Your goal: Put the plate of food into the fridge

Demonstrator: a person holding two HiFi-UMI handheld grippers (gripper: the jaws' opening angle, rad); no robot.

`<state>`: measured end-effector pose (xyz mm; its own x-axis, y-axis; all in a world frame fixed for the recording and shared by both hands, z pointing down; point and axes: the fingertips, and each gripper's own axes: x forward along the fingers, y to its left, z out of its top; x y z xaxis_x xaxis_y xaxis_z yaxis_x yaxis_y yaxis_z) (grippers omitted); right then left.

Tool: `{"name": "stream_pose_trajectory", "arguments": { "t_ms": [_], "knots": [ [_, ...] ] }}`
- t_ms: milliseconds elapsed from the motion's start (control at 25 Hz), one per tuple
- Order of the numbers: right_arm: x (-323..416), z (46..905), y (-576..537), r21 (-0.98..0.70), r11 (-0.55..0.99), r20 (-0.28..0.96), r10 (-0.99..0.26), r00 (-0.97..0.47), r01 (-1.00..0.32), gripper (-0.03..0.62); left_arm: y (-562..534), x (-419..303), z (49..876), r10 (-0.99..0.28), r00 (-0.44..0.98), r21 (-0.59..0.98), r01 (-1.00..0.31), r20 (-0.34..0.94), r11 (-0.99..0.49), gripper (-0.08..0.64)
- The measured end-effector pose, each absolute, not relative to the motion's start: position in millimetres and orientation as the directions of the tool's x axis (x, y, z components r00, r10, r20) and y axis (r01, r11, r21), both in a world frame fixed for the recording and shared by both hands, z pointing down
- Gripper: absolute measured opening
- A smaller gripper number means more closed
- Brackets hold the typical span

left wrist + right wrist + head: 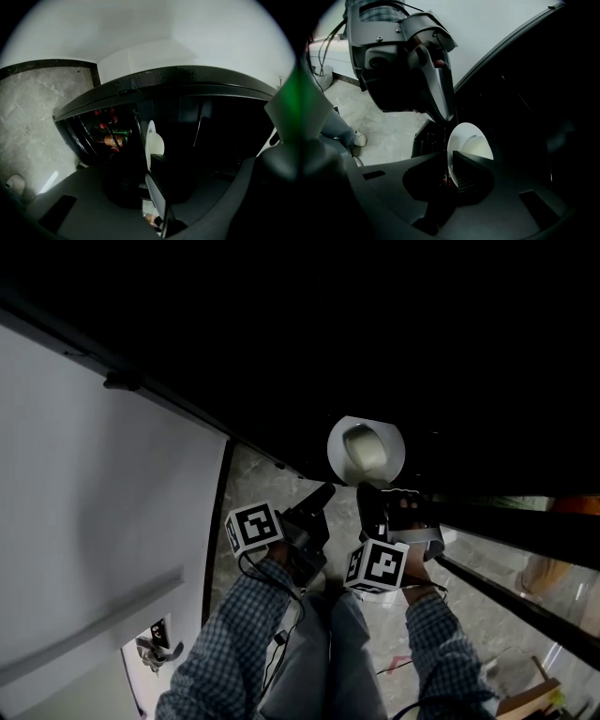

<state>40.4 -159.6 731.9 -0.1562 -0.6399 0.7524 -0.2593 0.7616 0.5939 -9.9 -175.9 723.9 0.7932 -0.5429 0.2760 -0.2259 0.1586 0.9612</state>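
With the left tool [325, 491] and right tool [380, 491] both clamped on the plate [395, 444] at the dark fridge [281, 381] mouth, hold it level so the food [364, 448] cannot slide, then ease it straight inside.

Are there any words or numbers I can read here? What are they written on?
No words or numbers can be read.
The two marker cubes: only black-and-white square patterns, no letters.
Coloured containers: labels too dark and blurred to read.
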Motion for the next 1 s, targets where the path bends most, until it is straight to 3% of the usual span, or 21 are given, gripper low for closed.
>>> {"name": "stream_pose_trajectory", "arguments": {
  "t_ms": [680, 880, 1000],
  "knots": [
    [45, 742, -184, 0.628, 0.716, 0.724, -0.681, -0.108, -0.305, 0.044, -130, -31, 725, -0.529, 0.794, 0.954, -0.250, 0.299, 0.164, 0.032],
    [41, 740, -179, 0.587, 0.718, 0.732, -0.668, -0.133, -0.374, 0.049, -120, -32, 722, -0.506, 0.804, 0.949, -0.284, 0.313, 0.137, 0.032],
    [34, 733, -173, 0.556, 0.727, 0.741, -0.653, -0.156, -0.402, 0.100, -116, -34, 718, -0.480, 0.815, 0.944, -0.314, 0.324, 0.105, 0.032]
  ]
}}
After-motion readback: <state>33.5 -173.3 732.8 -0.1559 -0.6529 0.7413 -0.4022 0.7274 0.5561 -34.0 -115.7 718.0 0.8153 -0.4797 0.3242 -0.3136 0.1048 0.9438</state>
